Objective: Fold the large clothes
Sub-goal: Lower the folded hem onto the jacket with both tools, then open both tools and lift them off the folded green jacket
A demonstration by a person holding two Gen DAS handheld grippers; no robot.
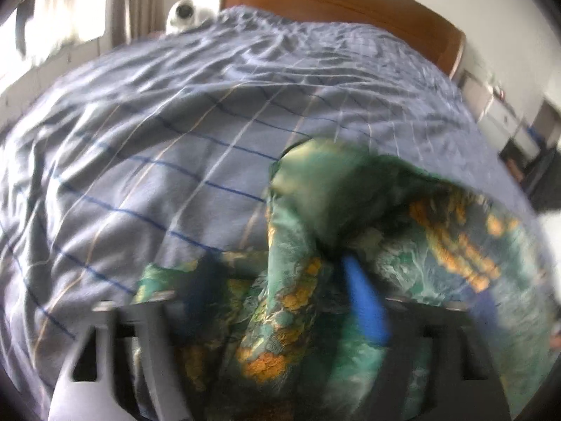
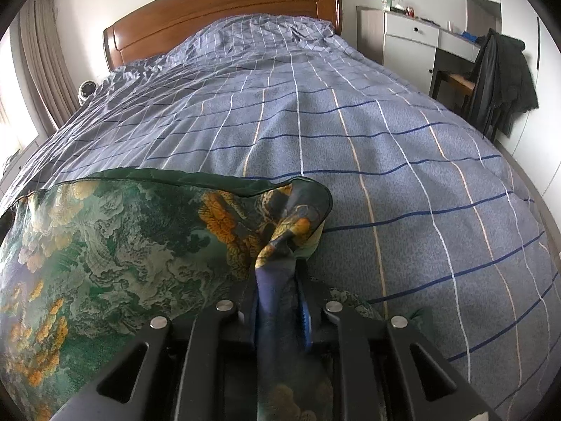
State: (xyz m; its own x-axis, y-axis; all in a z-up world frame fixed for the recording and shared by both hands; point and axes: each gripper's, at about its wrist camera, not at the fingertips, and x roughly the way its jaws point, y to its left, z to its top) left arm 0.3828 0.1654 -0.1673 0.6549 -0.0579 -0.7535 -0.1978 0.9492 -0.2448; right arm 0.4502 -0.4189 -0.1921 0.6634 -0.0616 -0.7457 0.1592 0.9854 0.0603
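Left to right across the bed, with its blue checked cover. At the left, the left gripper stands with its fingers spread wide — a roll of the green and orange patterned garment lies between them, but the pads do not press on it; the view is blurred, so any light contact cannot be told. This reads as that corner being let go so it can settle on the bed.

In the middle, the garment lies spread over the near part of the cover, its dark-piped edge running across, likely a fold line being laid.

At the right, the right gripper has its fingers closed narrowly on a twisted, bunched corner of the garment — held, it seems, to keep that side taut and anchored. Beyond stand the wooden headboard and a chair with dark clothes.
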